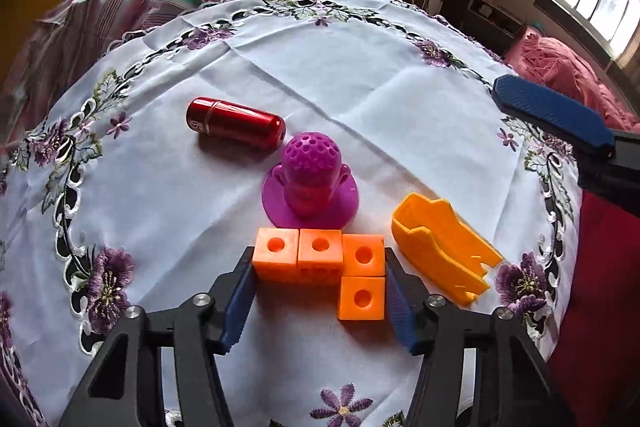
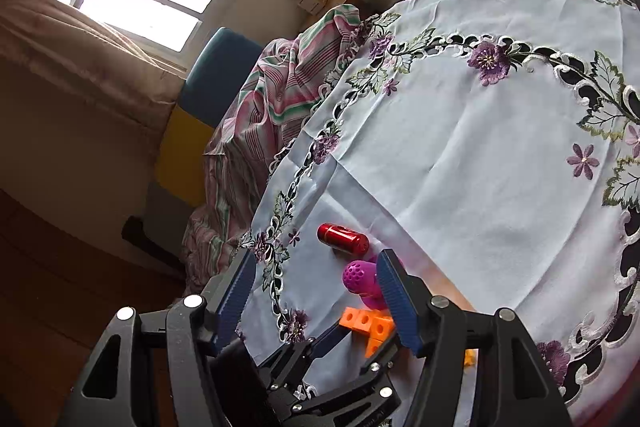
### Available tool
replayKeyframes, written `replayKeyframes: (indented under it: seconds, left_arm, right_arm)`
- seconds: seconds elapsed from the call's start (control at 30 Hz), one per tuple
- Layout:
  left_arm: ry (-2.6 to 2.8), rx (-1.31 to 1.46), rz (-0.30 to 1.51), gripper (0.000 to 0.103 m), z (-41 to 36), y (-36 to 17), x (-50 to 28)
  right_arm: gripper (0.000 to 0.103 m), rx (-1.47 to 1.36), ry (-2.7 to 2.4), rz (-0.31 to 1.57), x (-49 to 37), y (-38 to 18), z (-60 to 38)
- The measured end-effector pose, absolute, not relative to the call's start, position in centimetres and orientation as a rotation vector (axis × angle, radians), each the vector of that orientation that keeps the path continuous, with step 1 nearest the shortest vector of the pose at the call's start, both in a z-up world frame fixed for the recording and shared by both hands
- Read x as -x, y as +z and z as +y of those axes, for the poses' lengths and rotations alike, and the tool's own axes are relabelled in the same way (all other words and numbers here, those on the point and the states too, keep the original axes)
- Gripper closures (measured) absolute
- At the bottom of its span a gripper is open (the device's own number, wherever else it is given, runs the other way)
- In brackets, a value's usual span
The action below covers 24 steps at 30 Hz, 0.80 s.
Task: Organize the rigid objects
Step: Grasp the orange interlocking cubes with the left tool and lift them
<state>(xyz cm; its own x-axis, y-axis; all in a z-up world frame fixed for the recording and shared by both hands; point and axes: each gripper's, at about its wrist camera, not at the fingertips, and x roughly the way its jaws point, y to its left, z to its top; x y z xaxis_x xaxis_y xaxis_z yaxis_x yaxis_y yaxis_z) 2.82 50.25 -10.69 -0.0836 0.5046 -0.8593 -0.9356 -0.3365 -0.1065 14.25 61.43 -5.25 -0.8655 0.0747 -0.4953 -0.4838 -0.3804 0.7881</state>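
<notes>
On the tablecloth (image 1: 360, 99), left fingers (image 1: 248, 291) grip the orange blocks (image 1: 324, 263); right fingers (image 2: 394, 299) wide.

Embroidered tablecloth (image 1: 320, 75): red capsule (image 1: 236, 123), purple figurine (image 1: 310, 187), orange blocks (image 1: 320, 259), orange scoop (image 1: 444, 251).

Tablecloth (image 1: 320, 75), spread over the table, bore four items. Block piece (image 1: 320, 259) lay nearest the left-wrist camera, between the fingers of the left gripper (image 1: 320, 267). Knobbed figure on a round base (image 1: 310, 183) stood directly behind it, touching. Capsule (image 1: 236, 123) lay on its side behind and left of the figure. Scoop-shaped piece (image 1: 444, 251) lay right of the blocks, apart.
</notes>
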Motion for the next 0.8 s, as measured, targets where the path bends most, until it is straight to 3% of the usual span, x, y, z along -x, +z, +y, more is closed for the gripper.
replayKeyframes:
  seconds: [0.53,0.67,0.8]
  left_arm:
    - [1.97,1.117,0.454,0.044,34.8,-10.9,-1.3]
    - [1.98,1.083,0.468,0.044,34.2,-11.1,-1.8]
    - [1.976,1.081,0.455,0.044,34.0,-11.1,-1.7]
  right_arm:
    - [0.038,0.817,2.24,1.378,-11.5,-6.3,60.6]
    - [0.038,0.992,2.258,1.253,-9.0,-6.5,59.7]
    - [0.038,1.13,2.324,0.997,-4.9,-5.3,58.9]
